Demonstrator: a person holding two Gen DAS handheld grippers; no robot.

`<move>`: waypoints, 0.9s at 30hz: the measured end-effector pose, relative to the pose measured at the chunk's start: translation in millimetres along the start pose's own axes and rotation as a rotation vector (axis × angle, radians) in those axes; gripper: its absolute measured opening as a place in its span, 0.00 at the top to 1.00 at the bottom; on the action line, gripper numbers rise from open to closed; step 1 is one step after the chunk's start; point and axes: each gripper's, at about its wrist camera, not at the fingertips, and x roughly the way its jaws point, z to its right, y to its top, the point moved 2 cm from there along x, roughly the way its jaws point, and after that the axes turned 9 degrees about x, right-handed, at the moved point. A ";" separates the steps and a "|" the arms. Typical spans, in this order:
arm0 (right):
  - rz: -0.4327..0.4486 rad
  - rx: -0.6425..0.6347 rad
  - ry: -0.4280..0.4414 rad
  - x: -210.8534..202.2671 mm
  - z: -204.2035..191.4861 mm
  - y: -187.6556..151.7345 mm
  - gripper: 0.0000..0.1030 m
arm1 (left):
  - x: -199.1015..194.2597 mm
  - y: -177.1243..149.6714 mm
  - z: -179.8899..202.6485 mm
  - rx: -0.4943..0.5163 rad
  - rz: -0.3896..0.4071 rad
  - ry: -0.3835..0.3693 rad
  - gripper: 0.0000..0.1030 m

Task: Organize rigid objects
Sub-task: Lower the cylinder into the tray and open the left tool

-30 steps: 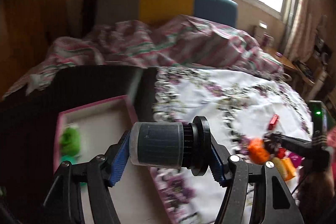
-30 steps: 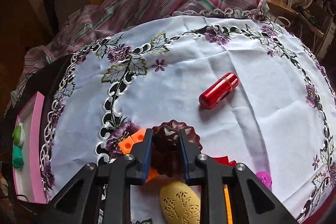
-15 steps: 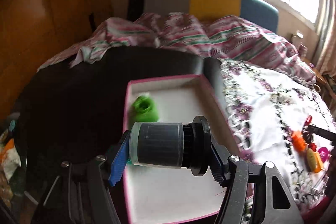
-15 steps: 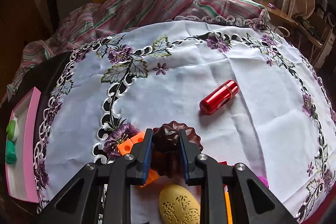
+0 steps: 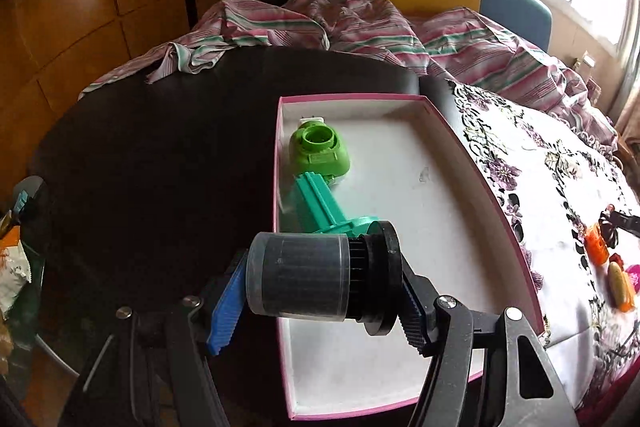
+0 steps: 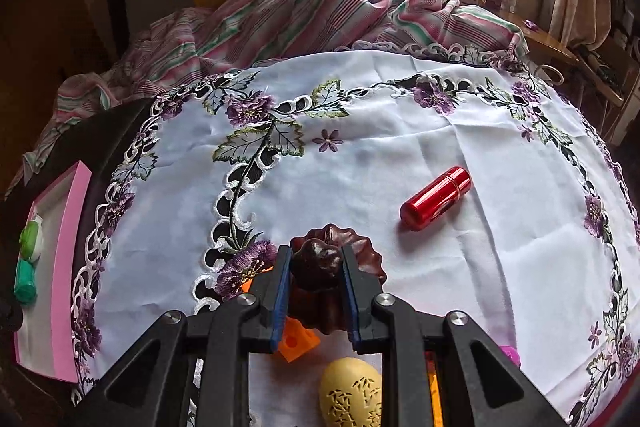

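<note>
My left gripper (image 5: 316, 281) is shut on a dark grey cylinder with a black ribbed cap (image 5: 304, 277), held crosswise over the near left edge of a pink-rimmed white box (image 5: 492, 187). Inside the box lie a green round-topped piece (image 5: 320, 153) and a teal plastic part (image 5: 328, 209). My right gripper (image 6: 314, 281) is shut on a dark brown fluted piece with a knob (image 6: 320, 263), low over the embroidered white cloth (image 6: 360, 163). A red cylinder (image 6: 436, 198) lies on the cloth to its right.
Under the right gripper lie an orange block (image 6: 296, 341), a yellow carved egg shape (image 6: 352, 391) and a pink piece (image 6: 509, 353). The box (image 6: 66, 259) sits at the cloth's left on a dark round table (image 5: 140, 163). A striped cloth (image 6: 320, 11) is heaped behind.
The left gripper has swung left and down with the cylinder, from over the cloth to over the box. The right gripper has stayed where it was, still holding the brown piece.
</note>
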 end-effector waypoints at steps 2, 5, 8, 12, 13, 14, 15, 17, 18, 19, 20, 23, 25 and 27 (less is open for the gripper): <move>0.001 0.001 0.002 -0.3 -0.3 0.1 0.79 | 1.2 0.0 2.5 0.009 0.002 -0.001 0.35; 0.004 0.002 0.006 -1.1 -0.8 0.8 0.79 | 6.4 0.9 6.3 0.026 -0.001 0.002 0.35; 0.007 0.004 0.008 -1.8 -0.9 1.4 0.79 | 14.0 1.9 12.8 0.055 -0.002 0.006 0.35; 0.011 0.004 0.010 -2.6 -0.8 1.5 0.79 | 17.5 3.2 14.0 0.029 0.005 -0.040 0.35; 0.012 0.004 0.011 -2.8 -0.8 1.7 0.79 | 16.5 3.2 13.7 0.025 0.014 -0.057 0.35; 0.013 0.004 0.012 -3.1 -0.7 1.9 0.78 | 16.5 3.2 13.4 0.022 0.017 -0.072 0.34; 0.015 0.004 0.012 -3.8 -0.7 1.9 0.79 | 18.0 2.6 11.8 0.013 0.010 -0.094 0.34; 0.020 0.003 0.014 -5.1 -0.6 2.1 0.79 | 19.2 0.9 6.4 -0.019 0.007 -0.123 0.34; 0.022 0.004 0.016 -5.6 -0.6 2.5 0.79 | 18.5 -0.2 3.9 -0.024 0.013 -0.121 0.34; 0.023 0.005 0.016 -5.9 -0.3 2.8 0.78 | 17.5 -0.9 3.7 -0.020 0.017 -0.127 0.33; 0.024 0.007 0.016 -6.2 0.1 3.2 0.79 | 16.2 -1.5 3.8 -0.016 0.022 -0.132 0.32; 0.029 0.013 0.016 -7.4 1.4 3.9 0.79 | 14.1 -1.7 5.3 0.000 0.042 -0.128 0.30; 0.030 0.019 0.013 -7.9 2.7 4.1 0.79 | 15.7 -2.0 6.3 0.008 0.042 -0.124 0.29; 0.035 0.027 0.016 -9.1 4.3 5.0 0.79 | 15.4 -2.3 6.6 0.002 0.040 -0.135 0.29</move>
